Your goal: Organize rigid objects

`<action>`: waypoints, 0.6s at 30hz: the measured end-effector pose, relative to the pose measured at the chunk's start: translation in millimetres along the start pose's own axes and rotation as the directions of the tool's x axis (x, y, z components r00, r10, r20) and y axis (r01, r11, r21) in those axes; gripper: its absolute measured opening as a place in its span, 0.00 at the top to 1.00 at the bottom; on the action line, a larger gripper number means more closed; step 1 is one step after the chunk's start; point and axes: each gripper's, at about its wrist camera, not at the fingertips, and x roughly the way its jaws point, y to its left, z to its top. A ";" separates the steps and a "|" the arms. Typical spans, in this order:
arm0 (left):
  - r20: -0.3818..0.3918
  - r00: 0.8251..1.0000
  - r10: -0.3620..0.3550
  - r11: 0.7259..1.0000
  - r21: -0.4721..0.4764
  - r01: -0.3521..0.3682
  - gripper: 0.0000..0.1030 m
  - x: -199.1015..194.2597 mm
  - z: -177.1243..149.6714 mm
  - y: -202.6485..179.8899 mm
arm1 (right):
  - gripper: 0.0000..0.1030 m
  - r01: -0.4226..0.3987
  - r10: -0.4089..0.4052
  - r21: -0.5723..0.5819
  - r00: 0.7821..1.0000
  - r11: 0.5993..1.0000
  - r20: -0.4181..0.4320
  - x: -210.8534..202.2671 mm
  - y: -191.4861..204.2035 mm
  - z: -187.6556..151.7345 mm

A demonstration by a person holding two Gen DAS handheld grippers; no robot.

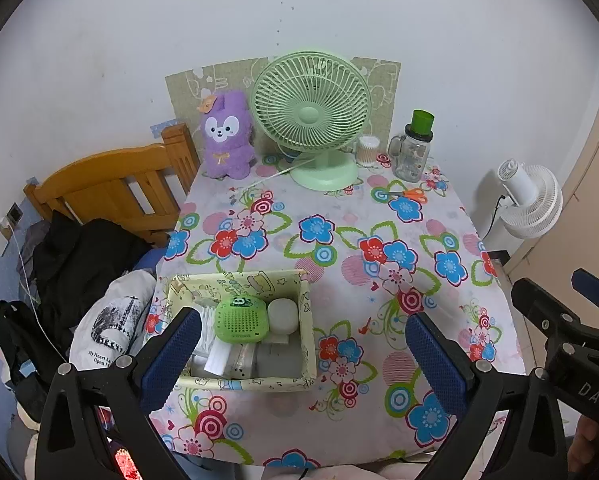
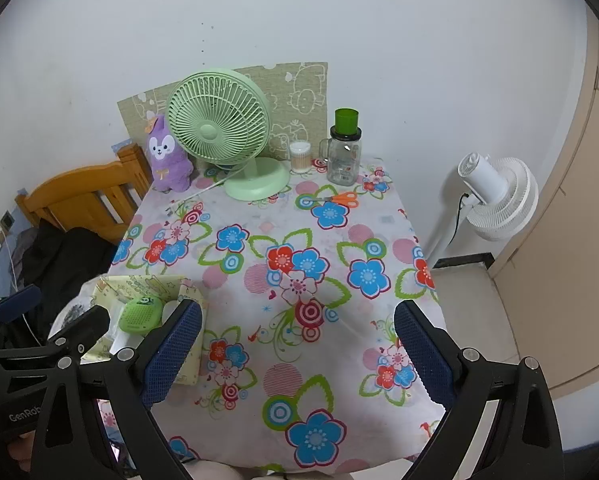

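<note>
A pale patterned storage box (image 1: 308, 344) (image 2: 190, 364) sits near the table's front left edge. Inside lie a green perforated device (image 1: 240, 319) (image 2: 140, 315), a white round container (image 1: 283, 315) and several small packets. Orange-handled scissors (image 1: 409, 194) (image 2: 339, 199) lie at the far right, near a glass mug jar with a green cap (image 1: 413, 148) (image 2: 344, 148) and a cotton swab tub (image 1: 368, 150) (image 2: 300, 157). My left gripper (image 1: 303, 354) hangs open over the box's right side. My right gripper (image 2: 298, 354) is open above bare tablecloth, empty.
A green desk fan (image 1: 313, 116) (image 2: 219, 124) and a purple plush toy (image 1: 227, 136) (image 2: 167, 156) stand at the back by the wall. A wooden bed frame (image 1: 111, 188) with dark clothes lies left. A white floor fan (image 2: 495, 196) stands right of the floral table (image 2: 299, 248).
</note>
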 end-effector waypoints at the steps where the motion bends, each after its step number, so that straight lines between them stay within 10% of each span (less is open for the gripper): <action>1: 0.003 1.000 0.000 1.000 0.003 0.000 0.00 -0.1 -0.1 -0.2 | 0.04 0.000 0.000 0.001 1.000 1.000 0.001 0.0 -0.1 0.1; 18: 0.011 1.000 -0.004 1.000 0.027 0.003 0.00 1.5 0.3 -1.8 | 0.04 0.013 -0.013 0.027 1.000 1.000 0.004 2.7 -0.8 -4.7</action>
